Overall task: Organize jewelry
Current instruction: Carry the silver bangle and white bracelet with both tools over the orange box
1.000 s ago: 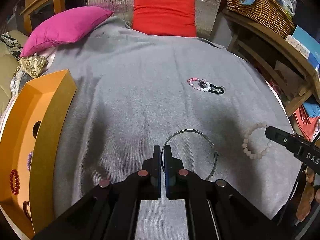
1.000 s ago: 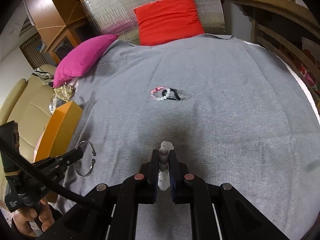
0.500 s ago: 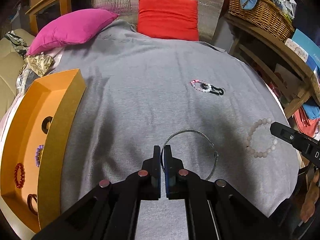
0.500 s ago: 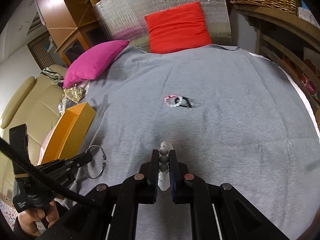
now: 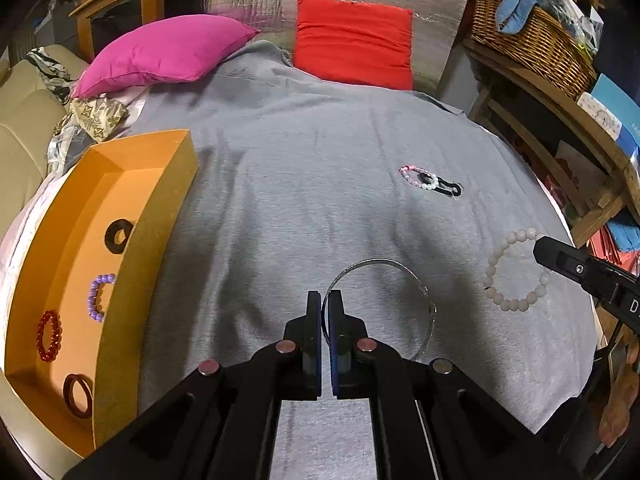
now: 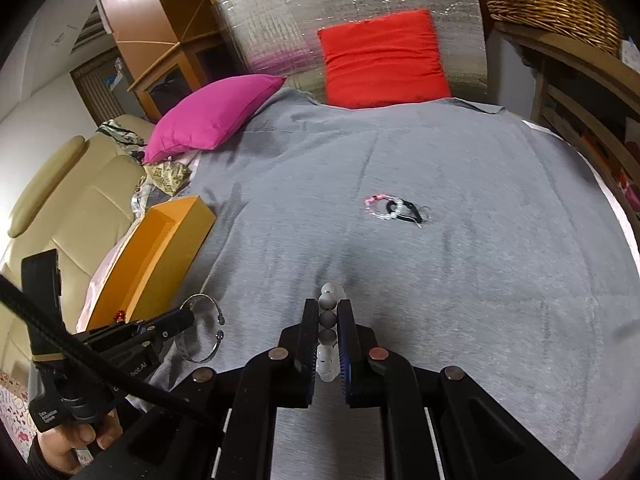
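Note:
My left gripper (image 5: 325, 300) is shut on a thin silver bangle (image 5: 404, 268), which hangs above the grey cloth (image 5: 300, 184). My right gripper (image 6: 329, 312) is shut on a white bead bracelet (image 6: 330, 296). In the left wrist view that white bead bracelet (image 5: 514, 270) hangs from the right gripper's tip at the right edge. The orange box (image 5: 152, 208) lies at the left with several bracelets inside, among them a purple one (image 5: 98, 296) and a red one (image 5: 48, 334). A pink-and-white bead bracelet (image 5: 418, 176) with a black band lies on the cloth farther off.
A magenta cushion (image 5: 168, 54) and a red cushion (image 5: 354, 42) lie at the far end of the bed. A wooden shelf with a wicker basket (image 5: 532, 44) stands on the right. A beige sofa (image 6: 68, 208) flanks the left side.
Both grippers have moved left toward the orange box, each still holding its bracelet; more of the box's inside shows. The right gripper has also risen a little.

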`<state>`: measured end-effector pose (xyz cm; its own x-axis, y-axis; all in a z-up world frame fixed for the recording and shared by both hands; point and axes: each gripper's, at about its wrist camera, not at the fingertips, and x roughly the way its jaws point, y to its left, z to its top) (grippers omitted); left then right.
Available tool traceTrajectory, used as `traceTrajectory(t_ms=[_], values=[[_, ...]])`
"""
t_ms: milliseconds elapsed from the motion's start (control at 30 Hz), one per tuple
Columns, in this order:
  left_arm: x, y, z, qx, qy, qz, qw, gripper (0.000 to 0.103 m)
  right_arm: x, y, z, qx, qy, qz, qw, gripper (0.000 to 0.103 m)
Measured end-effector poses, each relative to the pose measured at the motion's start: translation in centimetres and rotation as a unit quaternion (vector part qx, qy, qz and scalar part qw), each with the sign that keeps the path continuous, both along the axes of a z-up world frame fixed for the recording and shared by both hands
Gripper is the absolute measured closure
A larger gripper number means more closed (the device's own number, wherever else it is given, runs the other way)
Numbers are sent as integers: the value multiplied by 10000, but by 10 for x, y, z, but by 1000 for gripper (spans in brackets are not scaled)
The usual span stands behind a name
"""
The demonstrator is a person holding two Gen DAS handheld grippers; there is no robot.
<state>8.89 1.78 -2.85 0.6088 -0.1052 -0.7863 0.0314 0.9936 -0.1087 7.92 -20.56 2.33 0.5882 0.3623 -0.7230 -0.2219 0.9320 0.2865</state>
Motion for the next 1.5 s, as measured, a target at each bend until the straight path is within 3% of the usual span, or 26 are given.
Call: traceTrajectory(t_ms=[1000, 1500], values=[[-20, 87, 13, -319, -237, 815, 9959, 100, 14, 105, 19, -205, -132, 848, 9961, 93], [-23, 166, 10, -371, -275, 1672, 9848, 100, 41, 186, 39, -97, -309, 1429, 9892, 93]])
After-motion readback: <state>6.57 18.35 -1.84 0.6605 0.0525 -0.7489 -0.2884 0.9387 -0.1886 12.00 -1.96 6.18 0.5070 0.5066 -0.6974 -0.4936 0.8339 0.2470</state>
